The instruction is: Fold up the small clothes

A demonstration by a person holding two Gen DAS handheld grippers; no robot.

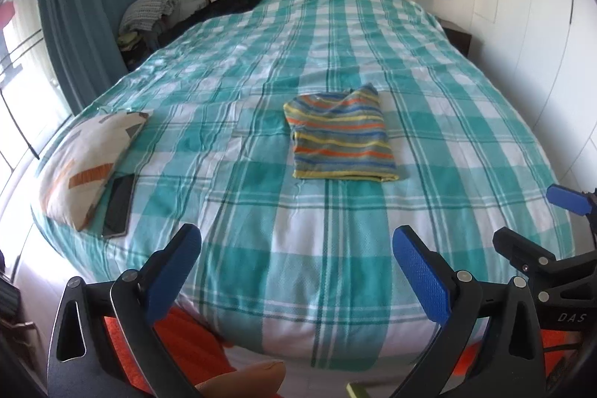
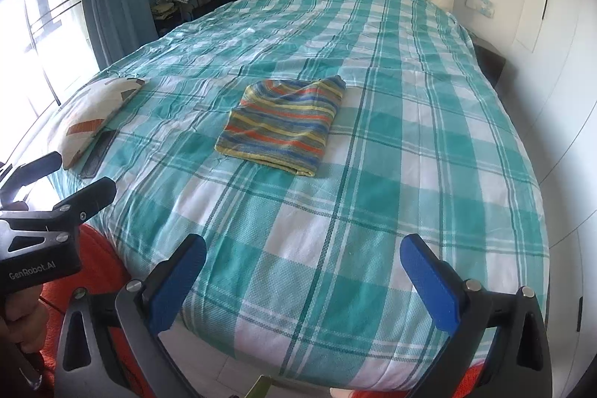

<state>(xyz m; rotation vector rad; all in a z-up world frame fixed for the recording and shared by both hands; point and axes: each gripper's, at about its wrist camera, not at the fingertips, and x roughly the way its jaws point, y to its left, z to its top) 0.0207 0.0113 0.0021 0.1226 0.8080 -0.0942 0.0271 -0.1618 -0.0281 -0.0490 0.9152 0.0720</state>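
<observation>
Striped garment (image 1: 341, 137) lies folded into a compact rectangle mid-bed on the checked bedspread (image 1: 298, 248), edges roughly squared; folding judged complete or nearly so. Patterned cushion (image 1: 89, 159) and a dark phone (image 1: 119, 206) lie apart at the bed's left edge. Left gripper (image 1: 296, 271) and right gripper (image 2: 302, 280) hang near the foot, fingers spread, holding nothing, well apart from the garment

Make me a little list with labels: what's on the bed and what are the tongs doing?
garment: striped top, folded, lying flat mid-bed
bed: teal checked cover
pillow: patterned pillow, on the bed's left edge
phone: dark phone, beside the pillow, touching it
left tongs: open, holding nothing, near the bed's foot
right tongs: open, holding nothing, near the bed's foot
</observation>
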